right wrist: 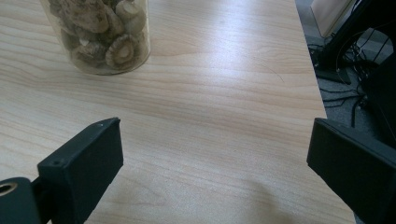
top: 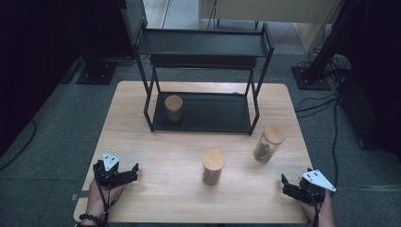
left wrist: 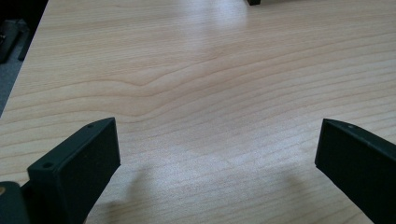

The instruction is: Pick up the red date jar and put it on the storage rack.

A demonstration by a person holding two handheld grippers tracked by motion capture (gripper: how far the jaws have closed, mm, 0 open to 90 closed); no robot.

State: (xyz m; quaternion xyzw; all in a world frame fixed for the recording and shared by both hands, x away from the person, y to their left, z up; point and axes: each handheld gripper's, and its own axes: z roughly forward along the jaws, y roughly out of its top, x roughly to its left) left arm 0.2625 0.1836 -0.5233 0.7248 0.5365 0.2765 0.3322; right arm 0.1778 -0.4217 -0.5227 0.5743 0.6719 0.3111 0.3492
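Jars first, three in all, each capped with a round wooden lid. Nearest the right tongs: clear jar on the right part of the desk, upright, packed with dried mushrooms — caps and stems plain through the glass in the right gripper view. Middle jar upright near the desk's centre, contents impossible to tell through its brownish wall. Third jar upright on the lower tray of the black rack, at that tray's left end, something dark and greenish inside, too dim to name. Upper tray of the rack bare as far as visible.

Right tongs at the near right corner of the desk, jaws spread wide, nothing between them, mushroom jar ahead and well apart. Left tongs at the near left edge, held in a hand with a bead bracelet at the wrist. Left tongs likewise spread wide over bare wood, gripping nothing. Middle jar roughly between the two pairs of tongs, touched by neither.
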